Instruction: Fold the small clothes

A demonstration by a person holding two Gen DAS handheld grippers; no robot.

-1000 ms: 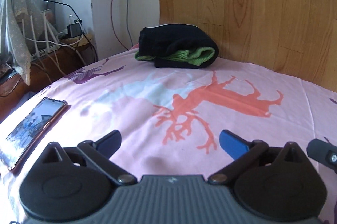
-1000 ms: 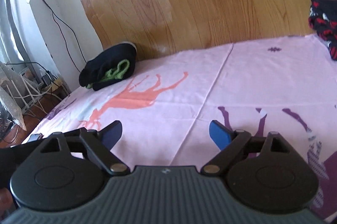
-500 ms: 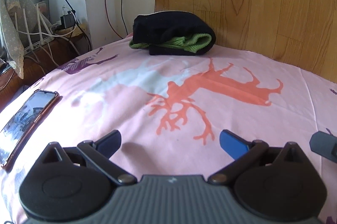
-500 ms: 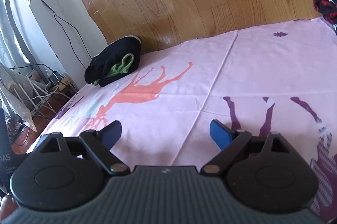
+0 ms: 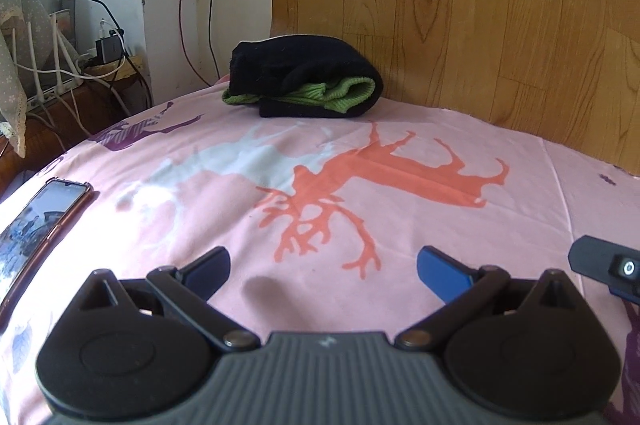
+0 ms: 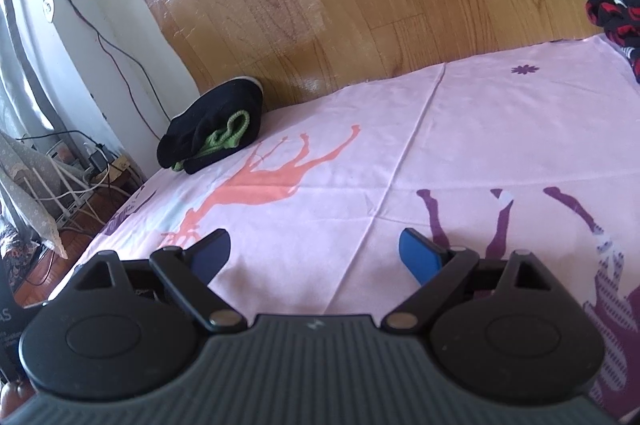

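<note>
Left tongs gape wide over the pink deer-print bedsheet, holding nothing. Well ahead of them, against the wood-grain headboard, lies the folded black-and-green garment. A smartphone rests off to their left, and part of the other tool pokes in at the right edge.

Right tongs are equally spread and empty above the sheet; the same garment sits far ahead to their left, and a black-and-red patterned garment lies far right. That one is probably next: reach low and pinch one edge cleanly. Only the fragment "AS" is readable at the left margin.
</note>
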